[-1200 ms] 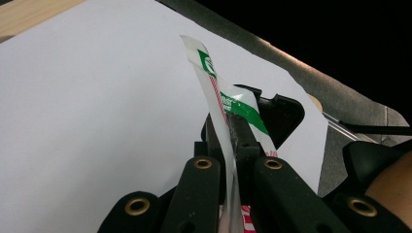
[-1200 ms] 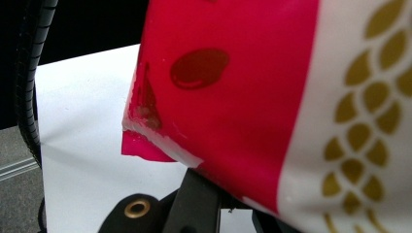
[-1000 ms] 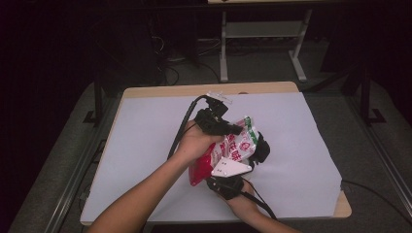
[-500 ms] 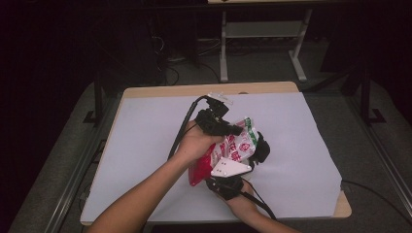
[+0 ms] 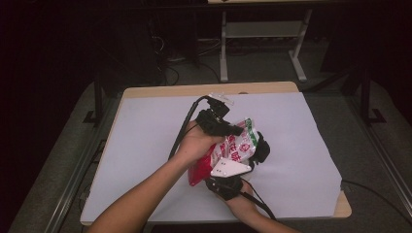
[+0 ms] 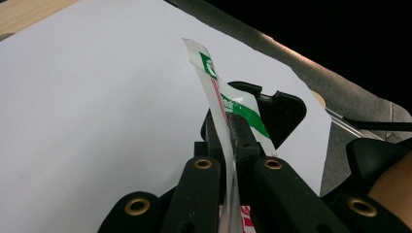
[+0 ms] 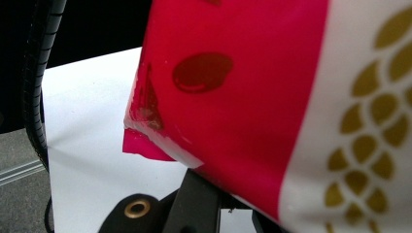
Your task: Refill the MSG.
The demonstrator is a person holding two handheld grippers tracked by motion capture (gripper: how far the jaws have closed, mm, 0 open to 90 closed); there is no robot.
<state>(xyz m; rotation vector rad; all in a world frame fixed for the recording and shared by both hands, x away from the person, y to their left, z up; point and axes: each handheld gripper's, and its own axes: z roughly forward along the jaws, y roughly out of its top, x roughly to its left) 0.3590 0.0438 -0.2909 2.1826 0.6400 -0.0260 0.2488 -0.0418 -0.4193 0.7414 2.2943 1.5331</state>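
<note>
A: where's the snack bag point(image 5: 228, 150) vs the grippers?

B: between them, held up off the white sheet point(image 5: 145, 141) near table centre. left gripper point(image 5: 221, 124) sits at the bag's upper edge, right gripper point(image 5: 260, 148) along its lower right side, grey plate on top of it

A: grip state?

B: left is clamped on the bag. left gripper view has the sealed top edge point(image 6: 228, 126) pinched flat between the two black jaws, strip running up past the tips. right jaws are closed too; in the right gripper view the bag point(image 7: 272, 97) lies right over them, so the pads are hidden, but it reads as clamped on the bag's lower part

A: counts?

B: one bag, two grippers, two hands, one sheet, one table point(image 5: 194, 90). a cable trails from each gripper

A: bag look?

B: glossy plastic pouch. red body, white panel with red lettering, green band and small green mark at the top seal. right gripper view: pink-red film with darker oval spots, white stripe beside it carrying gold dots in a wheat-ear pattern, one bottom corner point(image 7: 145, 141) crumpled and folded. bag is creased, tilted, top end toward the far right of the table

A: surroundings?

B: wood table edge visible round the sheet, dark floor, pale metal frame point(image 5: 262, 34) behind the table, well apart from the bag
</note>
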